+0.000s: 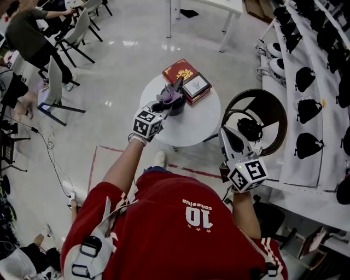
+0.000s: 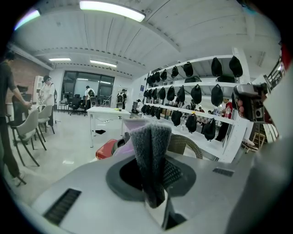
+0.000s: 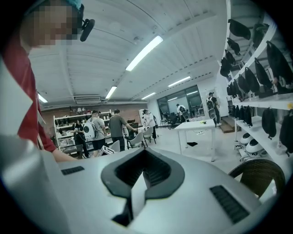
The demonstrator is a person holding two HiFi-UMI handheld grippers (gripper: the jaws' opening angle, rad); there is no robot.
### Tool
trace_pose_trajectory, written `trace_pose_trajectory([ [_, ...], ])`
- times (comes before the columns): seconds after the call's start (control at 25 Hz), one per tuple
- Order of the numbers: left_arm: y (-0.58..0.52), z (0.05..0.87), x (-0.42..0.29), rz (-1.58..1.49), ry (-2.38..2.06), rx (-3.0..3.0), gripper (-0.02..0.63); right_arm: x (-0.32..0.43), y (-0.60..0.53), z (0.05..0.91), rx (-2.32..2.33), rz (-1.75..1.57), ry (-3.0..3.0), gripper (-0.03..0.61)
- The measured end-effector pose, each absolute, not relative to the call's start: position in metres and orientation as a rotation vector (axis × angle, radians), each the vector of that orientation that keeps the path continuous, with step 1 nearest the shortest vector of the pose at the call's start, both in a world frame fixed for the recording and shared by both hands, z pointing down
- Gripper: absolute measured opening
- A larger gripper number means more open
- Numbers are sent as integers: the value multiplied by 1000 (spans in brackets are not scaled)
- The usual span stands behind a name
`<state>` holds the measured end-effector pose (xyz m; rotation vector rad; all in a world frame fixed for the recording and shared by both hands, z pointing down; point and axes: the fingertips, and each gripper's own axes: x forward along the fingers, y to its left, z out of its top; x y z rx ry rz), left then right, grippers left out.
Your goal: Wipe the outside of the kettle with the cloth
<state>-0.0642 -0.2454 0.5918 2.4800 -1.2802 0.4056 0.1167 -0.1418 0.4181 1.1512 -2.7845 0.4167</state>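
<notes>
Round white table point(image 1: 203, 127) at the frame's centre carries the dark kettle point(image 1: 177, 107) near its upper-left edge, just beside a red book point(image 1: 180, 73). Over the kettle the left gripper point(image 2: 155, 201) is clenched on a grey cloth point(image 2: 151, 151) – a folded strip standing up between its jaws. At lower right, near a wicker chair point(image 1: 275, 112), the right gripper point(image 3: 137, 183) is off the table – jaws pressed together on nothing.

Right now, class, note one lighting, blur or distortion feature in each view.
Head view: even light, white glare patches on the floor. Left gripper view: fisheye bending, dark corners, ceiling lamp blown out, cloth slightly soft. Right gripper view: same fisheye, mosaic patch top left.
</notes>
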Motion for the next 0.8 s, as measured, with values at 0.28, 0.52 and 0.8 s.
trace_pose_trajectory([
  [0.28, -240, 592, -39, 394, -1271, 2486, 51, 133, -136, 419, 1136, 410, -2794, 15],
  [0.52, -241, 586, -13, 391, -1216, 2526, 51, 148, -132, 417, 1174, 408, -2785, 15],
  [0.8, -255, 584, 18, 401, -1140, 2576, 51, 173, -128, 416, 1282, 407, -2753, 15],
])
